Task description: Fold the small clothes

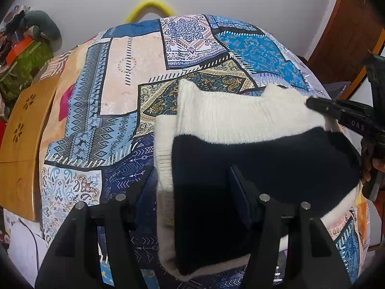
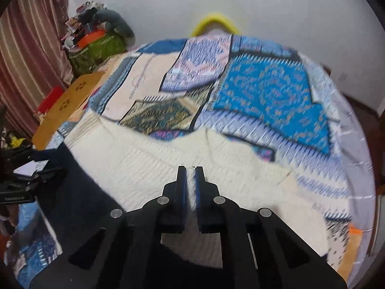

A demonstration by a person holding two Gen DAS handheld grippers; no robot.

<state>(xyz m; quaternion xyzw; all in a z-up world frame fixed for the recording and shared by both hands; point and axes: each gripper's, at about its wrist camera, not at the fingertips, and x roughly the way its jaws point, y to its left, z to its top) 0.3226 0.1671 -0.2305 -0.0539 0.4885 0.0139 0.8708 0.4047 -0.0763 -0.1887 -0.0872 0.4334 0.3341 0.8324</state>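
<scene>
Pinching a ridge of cream knit, your right tongs are clenched on the sweater; a thin fold of it stands up between the blue pads. Seen from the left wrist, those same tongs bite the cream edge on the far right side of the garment. Your left tongs stand released, jaws apart, straddling the near end of the sweater where cream and black layers overlap; one finger lies over the black panel, the other outside the cream edge. Neither pad seems to press on the cloth.

The sweater lies directly under and ahead of both tongs, partly folded, on the bedspread. Beyond it the spread is bare up to the yellow hoop at the far end. To the left of your left tongs sits a wooden board, well apart from the garment.

Judging by its look, the knit is soft, thick and light. It will sag and stretch if you lift it by one point, and layers may slide over each other. The ribbed surface should give the pads good hold, so slipping is a small risk; dragging the whole pile is the larger one.

Take hold at edges or corners, through both layers, not mid-panel. For the left tongs, the near cream edge just beside the black panel looks the best bite.
</scene>
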